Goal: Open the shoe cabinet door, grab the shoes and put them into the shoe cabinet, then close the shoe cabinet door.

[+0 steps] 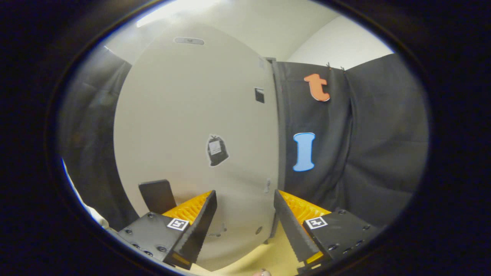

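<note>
Ahead of the spread, empty tongs (pixel 245 207) stands the cabinet door (pixel 191 126).

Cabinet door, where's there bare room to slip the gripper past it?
The open gripper faces the cabinet door. Free room: the gap between the door's right edge and the black cloth wall. Tighter on the left, by the dark panel.
</note>
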{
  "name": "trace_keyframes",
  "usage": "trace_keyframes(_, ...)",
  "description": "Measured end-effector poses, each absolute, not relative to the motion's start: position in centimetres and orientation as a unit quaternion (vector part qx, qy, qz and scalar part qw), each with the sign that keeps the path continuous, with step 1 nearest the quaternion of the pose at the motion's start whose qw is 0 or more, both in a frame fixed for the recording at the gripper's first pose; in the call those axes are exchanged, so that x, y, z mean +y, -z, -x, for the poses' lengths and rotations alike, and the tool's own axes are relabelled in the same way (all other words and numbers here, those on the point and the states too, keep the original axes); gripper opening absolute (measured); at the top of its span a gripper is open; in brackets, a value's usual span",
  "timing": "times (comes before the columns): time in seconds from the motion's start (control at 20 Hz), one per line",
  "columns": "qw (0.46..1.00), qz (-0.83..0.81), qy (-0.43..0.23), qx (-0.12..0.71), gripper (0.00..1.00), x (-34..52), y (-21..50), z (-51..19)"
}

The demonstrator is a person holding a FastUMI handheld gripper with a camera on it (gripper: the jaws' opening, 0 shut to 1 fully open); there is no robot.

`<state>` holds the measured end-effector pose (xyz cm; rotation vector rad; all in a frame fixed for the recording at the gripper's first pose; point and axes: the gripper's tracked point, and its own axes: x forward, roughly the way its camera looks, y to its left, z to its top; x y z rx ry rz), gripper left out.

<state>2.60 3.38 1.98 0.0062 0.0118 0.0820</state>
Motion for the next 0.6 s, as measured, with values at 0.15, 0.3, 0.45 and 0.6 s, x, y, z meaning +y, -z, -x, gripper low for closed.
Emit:
trace_keyframes(0.15, 0.998, -0.002, -0.064, 0.006, 0.95, 6.8, -1.5, -4.6)
trace_keyframes(0.3, 0.996, -0.006, -0.089, 0.017, 0.95, 10.2, -0.5, -7.1)
trace_keyframes(0.45, 0.995, -0.012, -0.094, 0.023, 0.95, 12.1, -0.2, -9.3)
trace_keyframes(0.6, 0.995, -0.017, -0.090, 0.025, 0.94, 12.4, 0.1, -11.0)
